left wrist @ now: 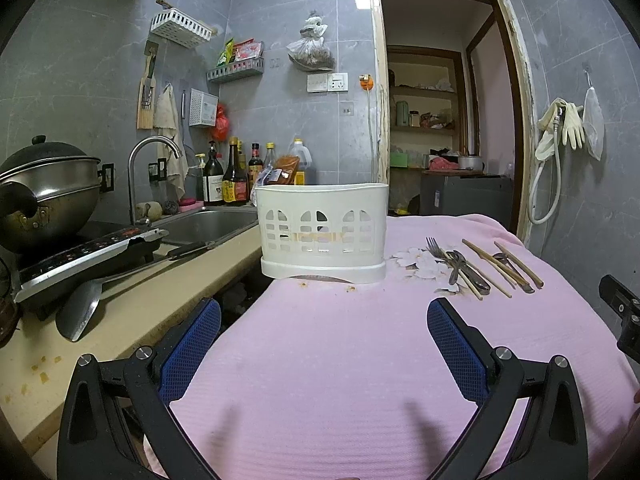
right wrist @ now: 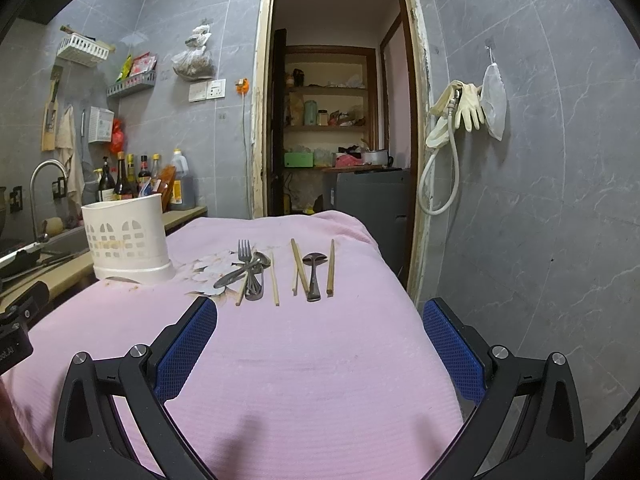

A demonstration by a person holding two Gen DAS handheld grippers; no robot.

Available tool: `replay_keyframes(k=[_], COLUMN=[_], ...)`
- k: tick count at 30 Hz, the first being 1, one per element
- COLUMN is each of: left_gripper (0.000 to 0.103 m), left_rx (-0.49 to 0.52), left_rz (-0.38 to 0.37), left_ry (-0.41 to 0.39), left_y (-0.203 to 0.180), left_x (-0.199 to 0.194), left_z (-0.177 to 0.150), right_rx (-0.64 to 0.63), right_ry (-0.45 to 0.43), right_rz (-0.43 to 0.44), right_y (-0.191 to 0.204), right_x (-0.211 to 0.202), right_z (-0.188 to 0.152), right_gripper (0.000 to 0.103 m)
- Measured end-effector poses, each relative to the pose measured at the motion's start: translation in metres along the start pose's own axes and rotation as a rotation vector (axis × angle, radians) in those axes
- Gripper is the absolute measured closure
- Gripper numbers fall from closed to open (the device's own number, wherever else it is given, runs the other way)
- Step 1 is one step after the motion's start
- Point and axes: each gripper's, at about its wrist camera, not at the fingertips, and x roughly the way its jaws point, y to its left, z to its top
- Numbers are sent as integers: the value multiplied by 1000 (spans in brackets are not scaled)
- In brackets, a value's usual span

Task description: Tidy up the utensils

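A white plastic utensil basket [left wrist: 322,232] stands on a pink cloth [left wrist: 320,360]; it also shows at the left in the right wrist view [right wrist: 126,238]. To its right lie a fork [right wrist: 245,252], spoons [right wrist: 256,276], another spoon [right wrist: 314,276] and several wooden chopsticks [right wrist: 330,268], also seen in the left wrist view [left wrist: 486,268]. My left gripper [left wrist: 324,312] is open and empty, short of the basket. My right gripper [right wrist: 320,312] is open and empty, just short of the utensils.
A counter [left wrist: 132,312] at the left holds a spatula [left wrist: 80,312], a cooktop [left wrist: 84,256] with a pot [left wrist: 44,188], a sink [left wrist: 208,224] and bottles [left wrist: 232,176]. A doorway [right wrist: 336,120] is behind the table. Gloves and a hose [right wrist: 460,112] hang on the right wall.
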Motion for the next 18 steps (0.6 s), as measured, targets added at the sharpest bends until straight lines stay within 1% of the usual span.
replay_keyframes(k=[18], left_gripper=[2], left_rx=[6], left_rz=[-3], left_ry=[11], left_y=[-2], left_x=[3], left_z=[0], right_rx=[0], right_ry=[3], right_rz=[0], right_y=[1], right_x=[0], right_z=[0], right_gripper=[0])
